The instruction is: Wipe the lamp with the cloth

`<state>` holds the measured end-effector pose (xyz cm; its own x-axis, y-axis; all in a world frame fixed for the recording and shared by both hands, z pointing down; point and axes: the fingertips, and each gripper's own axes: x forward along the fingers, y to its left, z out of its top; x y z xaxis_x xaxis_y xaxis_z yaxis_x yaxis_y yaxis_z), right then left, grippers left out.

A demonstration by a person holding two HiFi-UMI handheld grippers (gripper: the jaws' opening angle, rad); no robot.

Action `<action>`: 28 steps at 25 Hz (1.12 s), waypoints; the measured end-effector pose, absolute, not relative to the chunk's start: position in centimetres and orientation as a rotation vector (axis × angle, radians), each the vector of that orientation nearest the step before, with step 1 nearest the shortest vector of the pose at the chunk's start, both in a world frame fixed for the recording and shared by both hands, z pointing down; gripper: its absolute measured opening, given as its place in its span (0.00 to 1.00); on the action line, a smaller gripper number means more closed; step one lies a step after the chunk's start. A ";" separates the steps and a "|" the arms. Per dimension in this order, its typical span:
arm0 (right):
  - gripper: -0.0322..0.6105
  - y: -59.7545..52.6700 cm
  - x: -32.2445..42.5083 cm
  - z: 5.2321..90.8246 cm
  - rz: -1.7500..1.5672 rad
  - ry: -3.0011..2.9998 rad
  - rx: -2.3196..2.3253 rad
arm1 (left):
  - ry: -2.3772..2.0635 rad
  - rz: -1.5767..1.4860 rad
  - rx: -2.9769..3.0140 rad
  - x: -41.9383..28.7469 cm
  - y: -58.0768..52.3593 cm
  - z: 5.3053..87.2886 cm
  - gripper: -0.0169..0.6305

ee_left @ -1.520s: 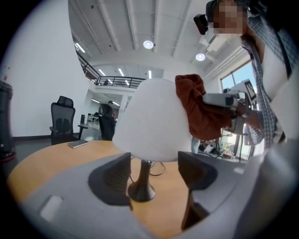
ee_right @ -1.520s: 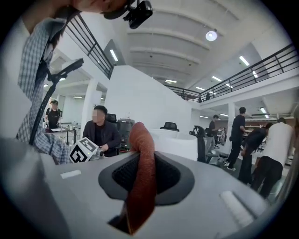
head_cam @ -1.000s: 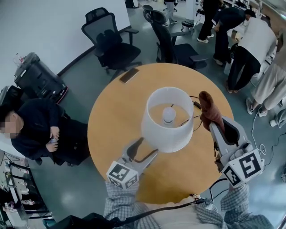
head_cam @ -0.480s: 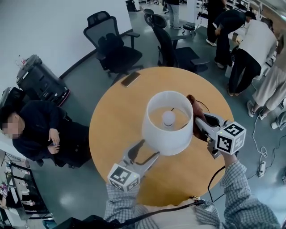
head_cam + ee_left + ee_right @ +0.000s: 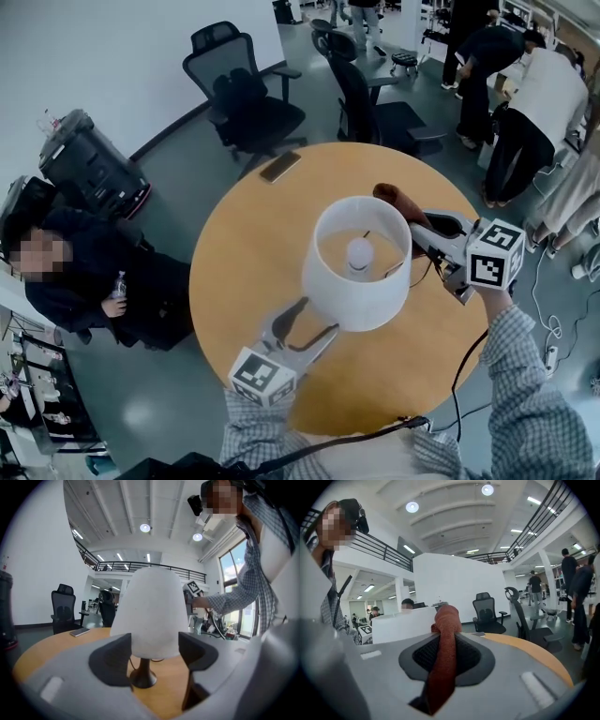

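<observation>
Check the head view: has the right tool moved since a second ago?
Yes. The right tool, shut on the cloth, swung in from the table's near right edge toward the lamp; the cloth now sits by the shade's far rim.

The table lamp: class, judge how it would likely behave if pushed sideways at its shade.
It probably tips easily: the wide white shade sits high on a thin stem over a small round base. A push up at the shade likely rocks it, not slides it. The shade looks thin, so probably light and dentable.
</observation>
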<state>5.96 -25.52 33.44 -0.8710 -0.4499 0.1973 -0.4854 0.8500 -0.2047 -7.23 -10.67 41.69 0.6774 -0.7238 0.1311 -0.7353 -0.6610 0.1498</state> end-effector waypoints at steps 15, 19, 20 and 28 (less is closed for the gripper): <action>0.16 -29.2 -7.4 29.0 0.456 -2.768 -0.262 | -1.207 0.076 2.678 -6.6 -10.8 40.7 0.51; 0.16 -29.2 -8.9 32.8 0.476 -2.637 -0.300 | -1.235 0.071 2.636 -6.9 -11.0 40.3 0.50; 0.16 -29.5 -9.0 33.9 0.488 -2.624 -0.278 | -1.238 0.074 2.634 -6.9 -11.1 40.4 0.50; 0.16 -31.8 -5.2 39.2 0.577 -2.721 0.032 | -1.220 0.046 2.663 -7.2 -11.0 41.7 0.50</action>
<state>-5.19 -31.80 39.20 -0.9358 0.0512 0.3489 -0.0947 0.9165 -0.3887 -7.19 -11.04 41.74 0.6568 -0.7451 0.1159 -0.7517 -0.6349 0.1783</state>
